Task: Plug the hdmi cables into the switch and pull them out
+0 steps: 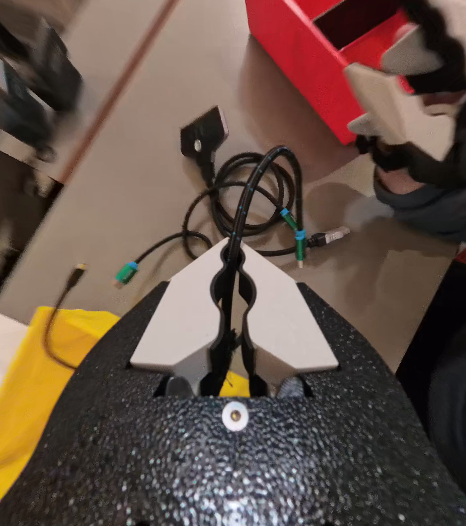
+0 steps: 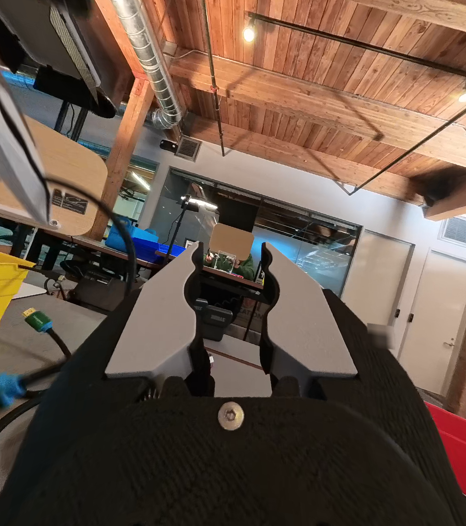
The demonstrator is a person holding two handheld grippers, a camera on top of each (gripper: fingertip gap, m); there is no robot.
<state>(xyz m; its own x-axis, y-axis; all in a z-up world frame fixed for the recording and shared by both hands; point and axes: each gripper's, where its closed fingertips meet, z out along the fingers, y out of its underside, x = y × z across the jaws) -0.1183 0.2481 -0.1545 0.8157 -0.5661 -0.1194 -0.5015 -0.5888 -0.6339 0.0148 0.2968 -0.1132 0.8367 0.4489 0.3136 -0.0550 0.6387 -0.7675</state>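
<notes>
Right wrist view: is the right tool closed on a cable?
No, the right tool is open, its grey fingers apart with only the room behind showing between them.

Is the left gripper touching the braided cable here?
Touching. In the left wrist view the left gripper has its jaws closed on the braided cable, which runs between the two fingers and arcs onward toward the table.

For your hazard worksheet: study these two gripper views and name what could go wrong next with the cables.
1. The left gripper pinches the black braided cable mid-length, not at a plug; pulling may strain it or drag the tangled coil.
2. The loose green-and-blue plugs could snag.
3. The open right gripper points up at the room, away from the cables; reaching may misjudge.
</notes>
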